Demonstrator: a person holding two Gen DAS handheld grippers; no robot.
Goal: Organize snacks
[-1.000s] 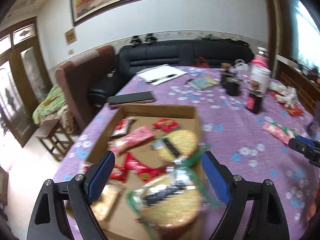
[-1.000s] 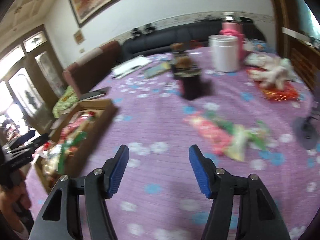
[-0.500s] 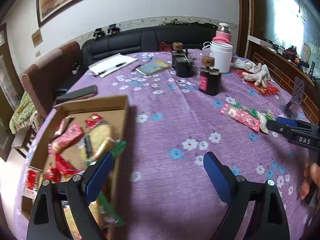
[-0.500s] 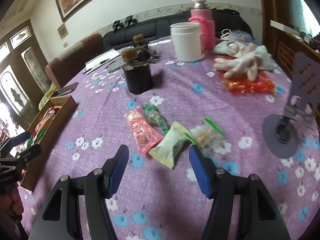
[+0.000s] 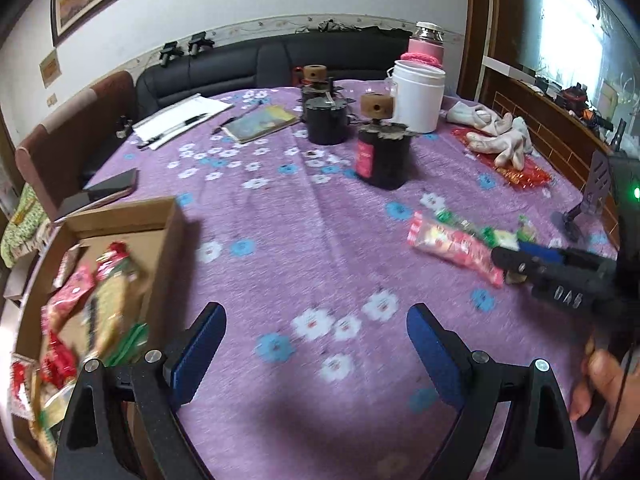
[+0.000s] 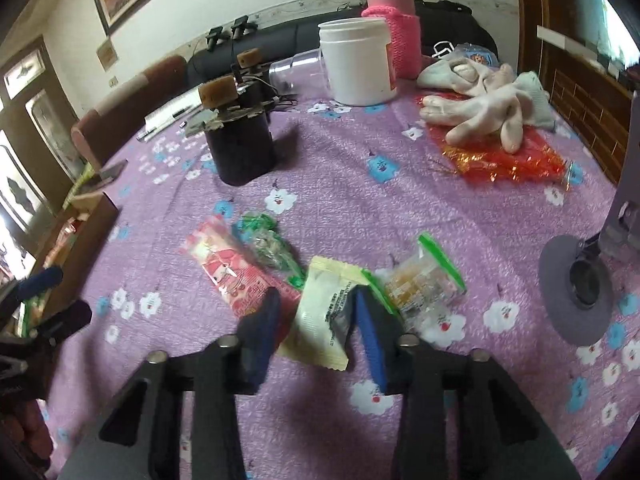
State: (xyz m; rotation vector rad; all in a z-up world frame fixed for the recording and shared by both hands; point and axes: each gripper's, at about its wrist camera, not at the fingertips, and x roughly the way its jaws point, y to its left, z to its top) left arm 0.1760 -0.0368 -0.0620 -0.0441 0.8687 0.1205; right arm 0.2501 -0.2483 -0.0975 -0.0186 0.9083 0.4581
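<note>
Right gripper [image 6: 316, 320] moved from bare cloth to snack pile, jaws closing around cream packet [image 6: 326, 316]. Left gripper [image 5: 316, 348] wide, empty. Box [image 5: 120, 216] transfer follows.

left gripper [image 5: 316, 336] wide apart, snack box [image 5: 132, 216] beside

Pale snack packet [image 6: 326, 312] flat on cloth; pink packet [image 6: 234, 272] beside.

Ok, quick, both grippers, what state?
Left gripper: open, empty.
Right gripper: closing on the cream packet.
</note>
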